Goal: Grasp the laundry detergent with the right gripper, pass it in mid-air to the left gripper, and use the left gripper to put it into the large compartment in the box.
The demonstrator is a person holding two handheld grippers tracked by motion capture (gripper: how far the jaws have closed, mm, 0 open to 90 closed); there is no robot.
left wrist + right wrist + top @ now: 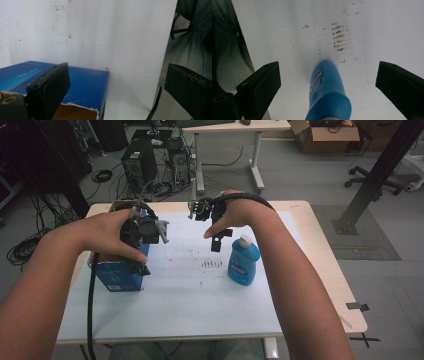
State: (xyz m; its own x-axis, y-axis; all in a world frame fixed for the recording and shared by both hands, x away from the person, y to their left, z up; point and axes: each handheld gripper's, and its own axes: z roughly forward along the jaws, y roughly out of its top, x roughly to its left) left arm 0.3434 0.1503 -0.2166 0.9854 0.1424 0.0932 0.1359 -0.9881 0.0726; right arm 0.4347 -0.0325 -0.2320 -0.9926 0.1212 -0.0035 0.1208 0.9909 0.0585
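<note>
Right gripper view puts the upright blue plastic bottle (325, 92) between my right tongs' (328, 82) spread jaws, directly below; left tongs (120, 87), also spread, hover farther off.

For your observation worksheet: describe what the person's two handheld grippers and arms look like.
Both arms are bare, with no sleeves in sight. The left gripper is black with grey metal parts and a thick black cable trailing down. The right gripper is black too, its ribbed cable looping over the wrist. Each has blocky black jaws.

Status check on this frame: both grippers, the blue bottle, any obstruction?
Left gripper open, above the blue box. Right gripper open, over the blue bottle, not touching. Bottle upright on the white mat, nothing in the way.
</note>
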